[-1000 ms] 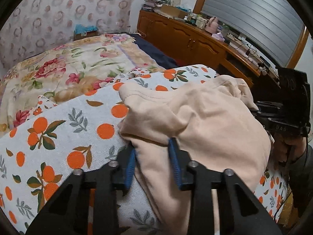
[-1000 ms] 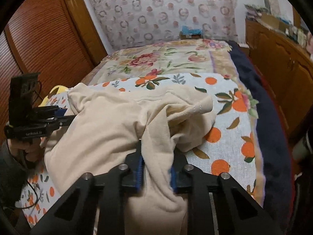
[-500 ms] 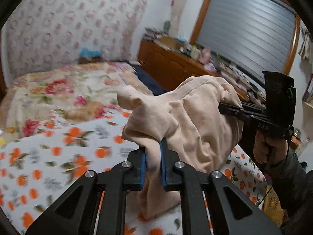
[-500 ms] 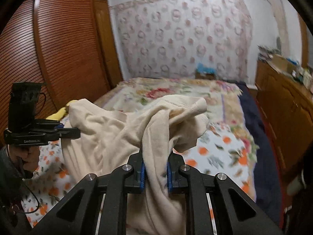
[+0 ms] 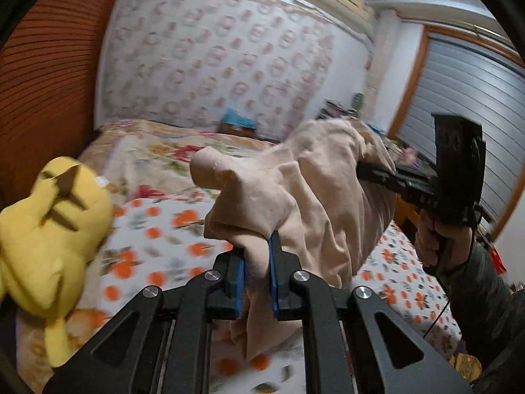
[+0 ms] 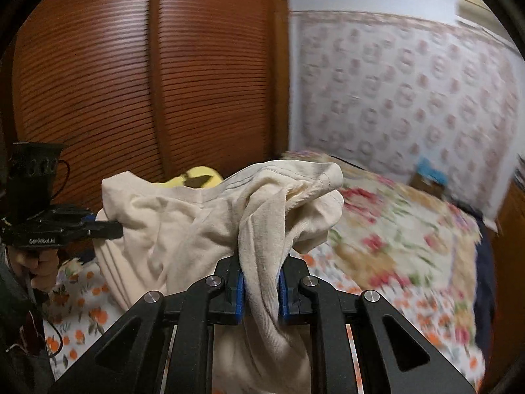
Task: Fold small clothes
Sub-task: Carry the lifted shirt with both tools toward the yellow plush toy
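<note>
Left wrist view: the left gripper [image 5: 256, 277] clamps one bunched corner of the cream garment [image 5: 315, 203], which hangs above the orange-print sheet [image 5: 157, 239] and stretches rightward.

Right wrist view: the right gripper [image 6: 261, 290] pinches its other end, the cloth running leftward.

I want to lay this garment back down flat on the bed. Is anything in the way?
Possibly the yellow plush, on the bedspread left of the garment that both grippers hold up. The bedspread under the garment looks bare.

Cream garment [image 5: 311, 197] between (blue-padded) fingers [image 5: 275, 282]
</note>
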The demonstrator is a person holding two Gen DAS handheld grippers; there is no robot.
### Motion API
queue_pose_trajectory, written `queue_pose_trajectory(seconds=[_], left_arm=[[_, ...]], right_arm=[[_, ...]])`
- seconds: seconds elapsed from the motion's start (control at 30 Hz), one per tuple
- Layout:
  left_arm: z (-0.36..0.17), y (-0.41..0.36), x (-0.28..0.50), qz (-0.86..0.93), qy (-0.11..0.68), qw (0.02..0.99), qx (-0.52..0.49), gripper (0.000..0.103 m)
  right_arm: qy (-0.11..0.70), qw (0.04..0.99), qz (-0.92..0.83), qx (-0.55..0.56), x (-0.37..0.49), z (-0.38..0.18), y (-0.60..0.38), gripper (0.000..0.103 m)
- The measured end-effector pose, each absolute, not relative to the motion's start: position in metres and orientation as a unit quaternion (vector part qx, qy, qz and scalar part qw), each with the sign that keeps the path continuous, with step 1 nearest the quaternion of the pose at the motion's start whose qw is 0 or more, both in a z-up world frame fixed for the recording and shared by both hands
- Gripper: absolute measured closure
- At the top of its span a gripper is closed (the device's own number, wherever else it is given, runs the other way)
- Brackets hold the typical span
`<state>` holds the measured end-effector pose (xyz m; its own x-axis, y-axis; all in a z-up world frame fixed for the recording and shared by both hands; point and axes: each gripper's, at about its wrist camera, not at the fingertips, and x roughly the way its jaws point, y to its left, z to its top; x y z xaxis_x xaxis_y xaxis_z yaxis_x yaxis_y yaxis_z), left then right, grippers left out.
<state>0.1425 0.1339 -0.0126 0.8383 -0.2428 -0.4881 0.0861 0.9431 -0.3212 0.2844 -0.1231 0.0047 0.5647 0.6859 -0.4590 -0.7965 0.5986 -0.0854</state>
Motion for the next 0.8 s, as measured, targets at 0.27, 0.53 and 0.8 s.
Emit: queue_pose_trajectory(seconds=[0.27,0.53,0.8], left_arm=[[-0.052,0.191,0.138,-0.015,0.281,0.943,-0.177,0.09],[-0.076,0.214,0.128,0.029,0.281,0.936,-0.211,0.09],[-0.088,0.221,0.123,0.062,0.302,0.925,-0.22,0.09]], right_arm=[[0.195,0.83,0.469,-0.23,0.355,-0.008,-0.009,0.087],[0.215,0.795,0.496,-0.276,0.407,-0.025,0.078,0.087],[0.256,0.796,0.483,-0.26,0.43,-0.032,0.116,0.081]])
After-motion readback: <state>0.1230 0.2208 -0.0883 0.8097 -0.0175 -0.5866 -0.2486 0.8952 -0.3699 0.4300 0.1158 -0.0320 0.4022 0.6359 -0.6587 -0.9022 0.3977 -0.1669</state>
